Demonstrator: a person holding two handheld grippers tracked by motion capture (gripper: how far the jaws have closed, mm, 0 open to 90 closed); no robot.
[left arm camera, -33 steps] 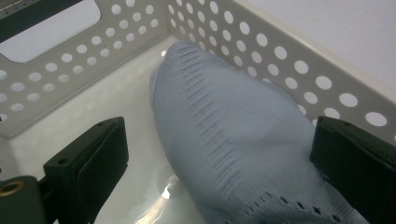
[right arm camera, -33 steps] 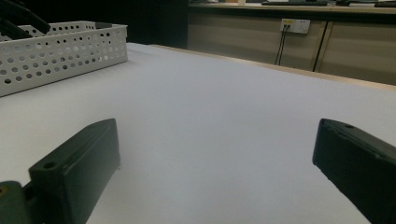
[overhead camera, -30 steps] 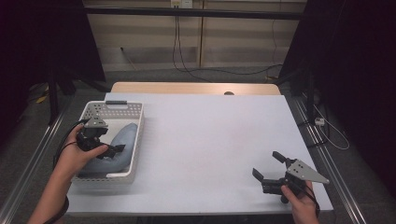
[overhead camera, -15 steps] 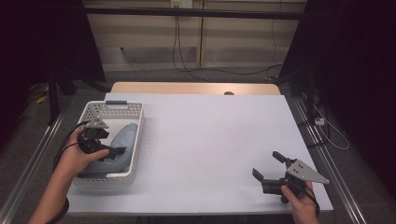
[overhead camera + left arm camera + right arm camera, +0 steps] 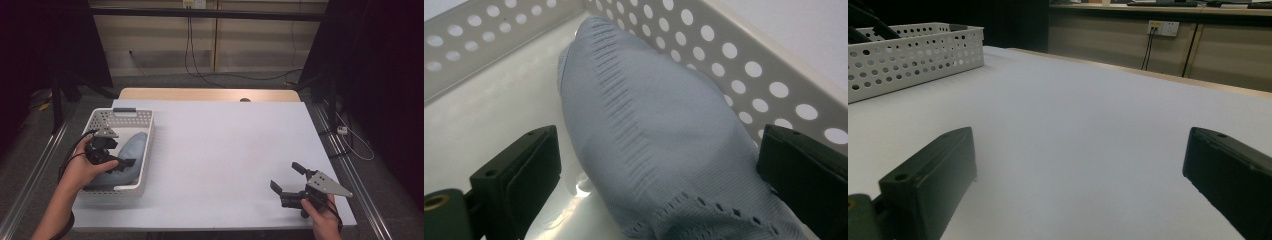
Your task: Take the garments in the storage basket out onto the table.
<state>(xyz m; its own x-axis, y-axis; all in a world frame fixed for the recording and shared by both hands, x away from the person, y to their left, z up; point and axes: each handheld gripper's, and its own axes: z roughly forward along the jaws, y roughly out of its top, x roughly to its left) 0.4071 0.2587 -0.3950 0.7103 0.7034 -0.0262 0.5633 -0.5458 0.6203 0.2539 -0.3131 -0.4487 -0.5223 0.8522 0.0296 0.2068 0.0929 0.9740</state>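
A pale blue knitted cloth (image 5: 131,150) lies inside the white perforated basket (image 5: 125,117) at the table's left. My left gripper (image 5: 119,159) reaches into the basket, held by a hand. In the left gripper view the cloth (image 5: 659,115) bulges up between the jaws; my left gripper (image 5: 659,150) is open wide, with one jaw on each side of the cloth. My right gripper (image 5: 285,176) rests open near the front right edge of the table. In the right gripper view my right gripper (image 5: 1080,145) has nothing between its jaws.
The white table top (image 5: 225,145) stretches between the basket and the right gripper. The basket (image 5: 913,47) stands far off in the right gripper view. A wooden strip (image 5: 210,94) runs along the table's far edge, with cables and a wall beyond.
My left gripper has shifted slightly within the basket, settling lower around the cloth. The right gripper has not moved.
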